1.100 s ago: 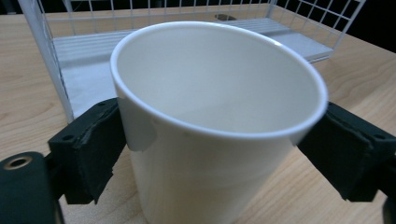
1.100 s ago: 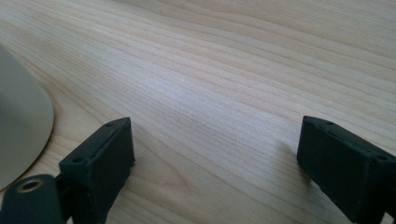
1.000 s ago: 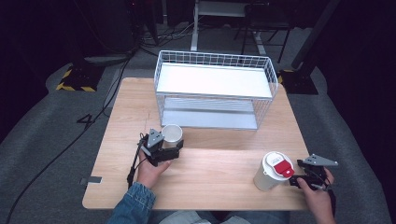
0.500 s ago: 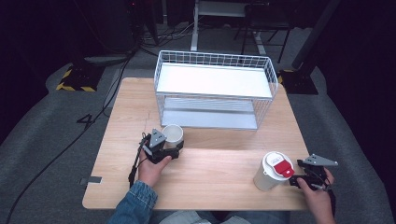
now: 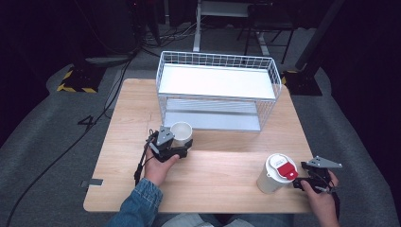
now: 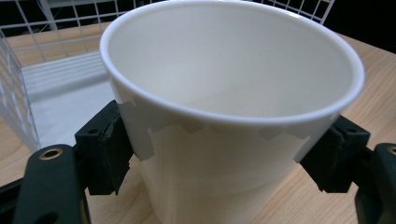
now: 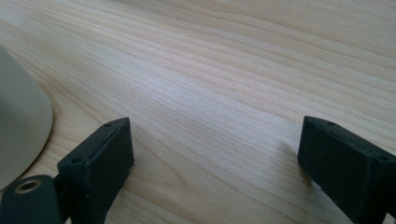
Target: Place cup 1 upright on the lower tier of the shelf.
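Left gripper (image 5: 182,150) fingers grasping white cup (image 5: 181,134) | right gripper (image 5: 298,182) fingers released beside lidded cup (image 5: 276,172) | cup gripped; wire rack (image 5: 215,90) placement likely remains.

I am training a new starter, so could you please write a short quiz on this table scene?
1. True or false: the left gripper is shut on the open cup.
2. Which thing has a red patch on top? A) the lidded cup B) the wire rack C) the table
3. What lies between the fingers of the right gripper?

Key
1. True: both pads press on the cup's sides.
2. A.
3. Nothing but bare table; the fingers stand open, with the lidded cup off to one side.
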Motion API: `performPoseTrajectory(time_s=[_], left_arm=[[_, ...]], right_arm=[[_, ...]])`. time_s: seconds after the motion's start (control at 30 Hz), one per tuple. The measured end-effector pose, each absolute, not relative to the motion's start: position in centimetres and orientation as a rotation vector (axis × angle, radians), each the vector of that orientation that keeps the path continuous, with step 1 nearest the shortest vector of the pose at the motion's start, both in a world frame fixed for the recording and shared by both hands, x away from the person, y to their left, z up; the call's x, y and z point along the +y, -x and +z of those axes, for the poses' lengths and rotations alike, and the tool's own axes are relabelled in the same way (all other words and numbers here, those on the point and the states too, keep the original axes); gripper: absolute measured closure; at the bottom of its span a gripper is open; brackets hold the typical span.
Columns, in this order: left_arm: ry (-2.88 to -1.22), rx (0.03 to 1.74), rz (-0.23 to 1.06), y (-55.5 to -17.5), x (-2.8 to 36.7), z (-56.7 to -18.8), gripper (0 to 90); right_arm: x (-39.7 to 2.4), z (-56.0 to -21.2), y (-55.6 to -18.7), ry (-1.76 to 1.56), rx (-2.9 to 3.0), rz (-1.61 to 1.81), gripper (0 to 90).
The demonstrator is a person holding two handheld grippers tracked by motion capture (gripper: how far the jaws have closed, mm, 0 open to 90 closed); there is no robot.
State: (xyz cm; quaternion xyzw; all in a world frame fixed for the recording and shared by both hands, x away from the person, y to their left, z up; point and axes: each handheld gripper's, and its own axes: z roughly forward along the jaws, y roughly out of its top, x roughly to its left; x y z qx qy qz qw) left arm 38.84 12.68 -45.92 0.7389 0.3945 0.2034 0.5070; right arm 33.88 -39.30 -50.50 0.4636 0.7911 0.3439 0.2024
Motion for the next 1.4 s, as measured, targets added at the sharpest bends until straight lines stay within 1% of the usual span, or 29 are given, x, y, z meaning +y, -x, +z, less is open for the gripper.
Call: performPoseTrajectory(time_s=[0.13,0.27,0.5,0.63,0.93,1.03,1.13,1.2,1.37,1.4], left_arm=[[-1.783,0.936,0.506,-39.1,12.1,-44.9,21.1],[-1.768,0.932,0.489,-39.7,11.7,-43.8,21.0],[-1.764,0.921,0.497,-40.6,11.1,-43.0,21.1],[-1.779,0.946,0.506,-42.0,10.3,-42.8,21.1],[-1.695,0.995,0.557,-44.1,8.5,-44.2,21.1],[-1.729,0.988,0.568,-44.9,8.0,-44.3,21.0],[-1.726,0.977,0.576,-45.6,7.4,-44.5,21.0],[-1.693,0.994,0.586,-46.0,7.0,-44.8,21.0],[-1.675,1.014,0.586,-47.5,6.4,-45.5,20.9],[-1.675,1.016,0.608,-48.2,6.1,-45.8,20.9]], right_arm=[[-39.3,-50.5,-33.9,-1.293,2.208,0.96,10.7],[-39.3,-50.5,-33.9,-1.288,2.208,0.96,10.5],[-39.3,-50.5,-33.9,-1.289,2.207,0.959,10.5],[-39.3,-50.5,-33.9,-1.291,2.207,0.959,10.5],[-39.3,-50.5,-33.9,-1.292,2.207,0.959,10.5],[-39.3,-50.5,-33.9,-1.289,2.207,0.96,10.5],[-39.3,-50.5,-33.9,-1.294,2.208,0.959,10.5],[-39.3,-50.5,-33.9,-1.289,2.207,0.959,10.6],[-39.3,-50.5,-33.9,-1.289,2.208,0.96,10.5],[-39.3,-50.5,-33.9,-1.295,2.208,0.959,10.5]])
